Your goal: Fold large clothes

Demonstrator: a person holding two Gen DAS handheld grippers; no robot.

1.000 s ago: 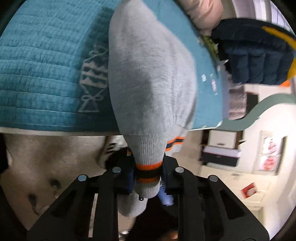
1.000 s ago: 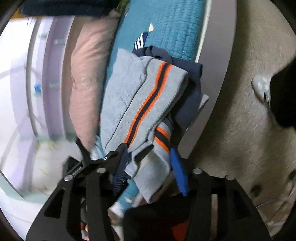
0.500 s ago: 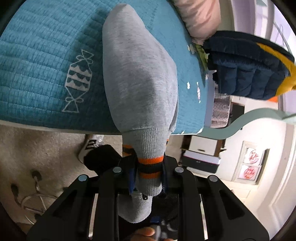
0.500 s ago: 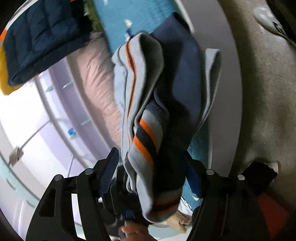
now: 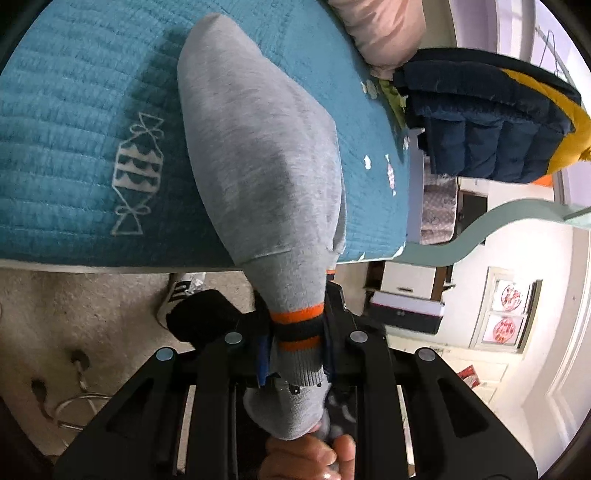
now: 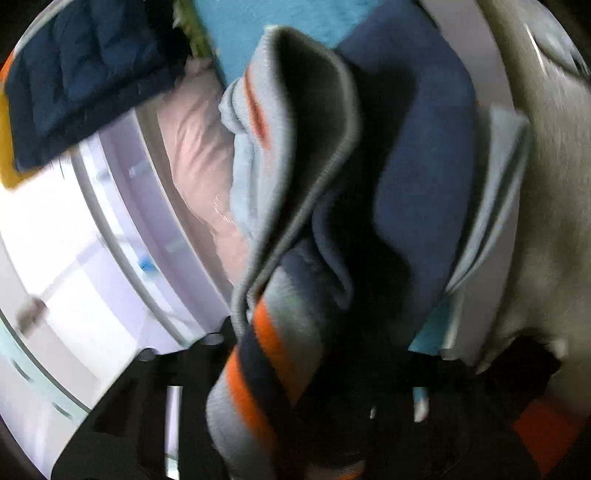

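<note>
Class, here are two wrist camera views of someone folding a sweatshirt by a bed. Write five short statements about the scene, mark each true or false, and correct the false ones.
1. The left gripper is clamped on the striped cuff of a grey sleeve. True.
2. The cuff's stripes are red and white. False: they are orange and dark navy.
3. The sleeve lies across a teal quilt. True.
4. A navy and yellow padded jacket lies on the floor. False: it sits up at the far end of the bed, beside a pink pillow.
5. The right gripper has nothing between its jaws. False: bunched grey and navy fabric fills them.
</note>
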